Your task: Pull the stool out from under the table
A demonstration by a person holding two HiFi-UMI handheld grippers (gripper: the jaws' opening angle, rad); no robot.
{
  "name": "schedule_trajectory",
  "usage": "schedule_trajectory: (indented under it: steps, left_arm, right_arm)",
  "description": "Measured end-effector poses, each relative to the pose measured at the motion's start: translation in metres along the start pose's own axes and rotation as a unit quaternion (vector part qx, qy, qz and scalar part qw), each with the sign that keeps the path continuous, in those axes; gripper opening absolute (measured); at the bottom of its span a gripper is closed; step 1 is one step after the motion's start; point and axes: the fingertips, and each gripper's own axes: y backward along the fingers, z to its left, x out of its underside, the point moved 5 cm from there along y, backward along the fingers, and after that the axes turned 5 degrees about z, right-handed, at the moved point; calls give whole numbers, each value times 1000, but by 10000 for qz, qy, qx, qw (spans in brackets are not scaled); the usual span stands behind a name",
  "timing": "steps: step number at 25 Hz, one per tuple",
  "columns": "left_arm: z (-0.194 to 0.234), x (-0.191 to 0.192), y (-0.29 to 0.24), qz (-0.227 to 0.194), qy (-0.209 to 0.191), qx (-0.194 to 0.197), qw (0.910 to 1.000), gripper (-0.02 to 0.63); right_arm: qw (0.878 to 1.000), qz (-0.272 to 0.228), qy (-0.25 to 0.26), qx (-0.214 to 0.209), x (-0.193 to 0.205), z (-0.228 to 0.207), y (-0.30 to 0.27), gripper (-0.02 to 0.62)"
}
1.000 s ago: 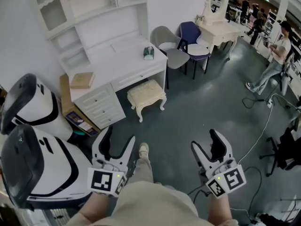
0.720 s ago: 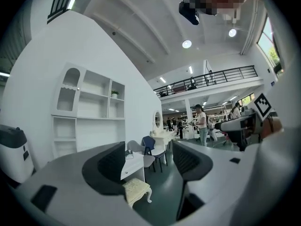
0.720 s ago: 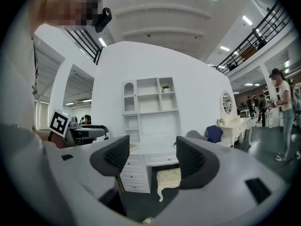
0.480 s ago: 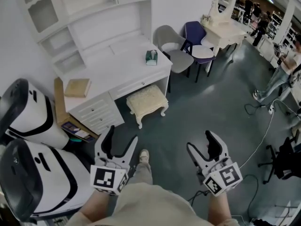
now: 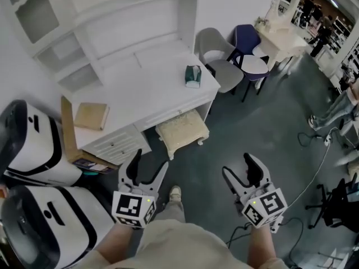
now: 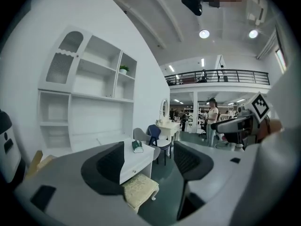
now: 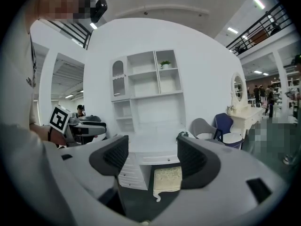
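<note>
A cream upholstered stool [image 5: 182, 132] with white carved legs stands half under the white desk [image 5: 151, 88]. In the head view my left gripper [image 5: 148, 164] is held just short of the stool, to its left. My right gripper [image 5: 238, 170] is off to the stool's right over the grey floor. Both stand open with nothing between the jaws; the left jaws have just been opening a little. The left gripper view shows the stool [image 6: 140, 189] low between the left gripper's [image 6: 149, 161] jaws, still apart from them. In the right gripper view the stool [image 7: 167, 179] lies ahead of the right gripper [image 7: 153, 157].
A green tissue box [image 5: 193, 75] and a tan book [image 5: 91, 115] lie on the desk. Two large white-and-black machines [image 5: 33, 144] crowd the left. A grey chair [image 5: 216, 52], a navy chair [image 5: 247, 41] and a vanity table [image 5: 283, 35] stand to the right. A cable [image 5: 314, 167] crosses the floor.
Both grippers have moved forward toward the desk together with the person, so the stool and desk now sit closer. The stool itself has not moved.
</note>
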Motion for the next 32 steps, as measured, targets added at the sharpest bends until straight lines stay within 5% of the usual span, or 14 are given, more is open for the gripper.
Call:
schedule_trajectory:
  steps: [12,32]
  left_arm:
    - [95,7,-101,572,255,-1,9980,325]
    - [137,89,-200,1515,1188,-476,9801,337]
  right_arm:
    - [9984,499,-233,-158,-18,-43,-147,324]
    - [9830,1694,-427,-561,45,-138,-299,341]
